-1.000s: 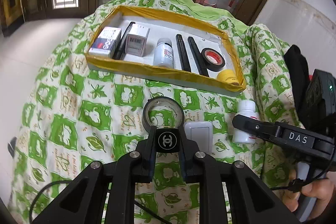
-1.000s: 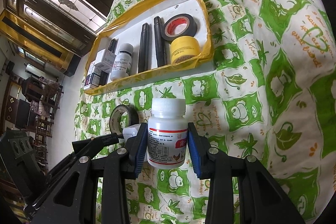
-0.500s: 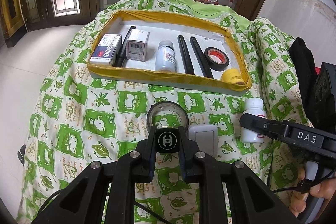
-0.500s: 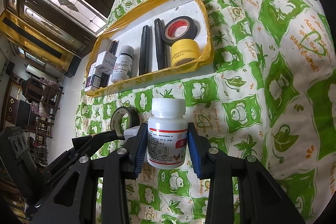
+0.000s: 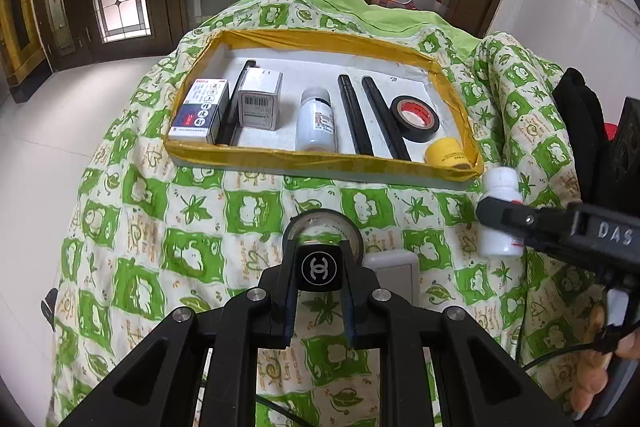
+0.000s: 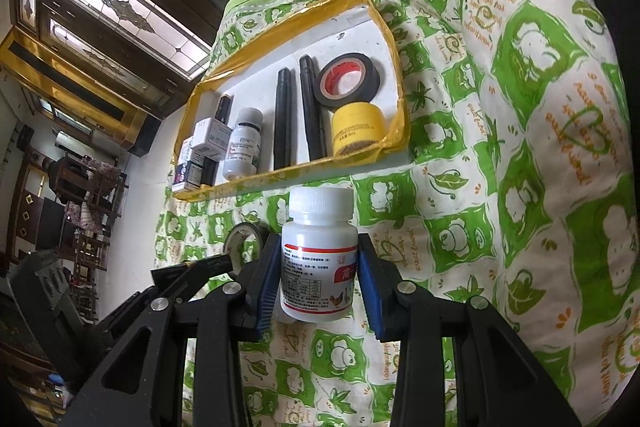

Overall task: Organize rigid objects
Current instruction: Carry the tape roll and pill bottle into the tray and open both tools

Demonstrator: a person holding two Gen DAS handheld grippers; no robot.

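My left gripper (image 5: 319, 269) is shut on a small black case with a white double-C logo (image 5: 319, 266), held above the green patterned cloth. My right gripper (image 6: 319, 259) is shut on a white pill bottle with a red-striped label (image 6: 319, 259), also seen at the right in the left wrist view (image 5: 500, 215). Beyond stands a yellow-rimmed white tray (image 5: 280, 159) (image 6: 296, 171) holding two boxes, a small white bottle (image 5: 316, 119), black pens, a black tape roll (image 5: 414, 118) and a yellow tape roll (image 5: 446, 153).
A clear tape roll (image 5: 324, 227) and a white flat box (image 5: 394, 271) lie on the cloth just beyond my left gripper. The cloth drops off at left towards a pale floor. Dark wooden glazed doors stand behind. A black object (image 5: 580, 123) sits at the right.
Both grippers have risen and pulled back slightly with their objects; the tray appears a little lower and farther in both views. Grips are unchanged.
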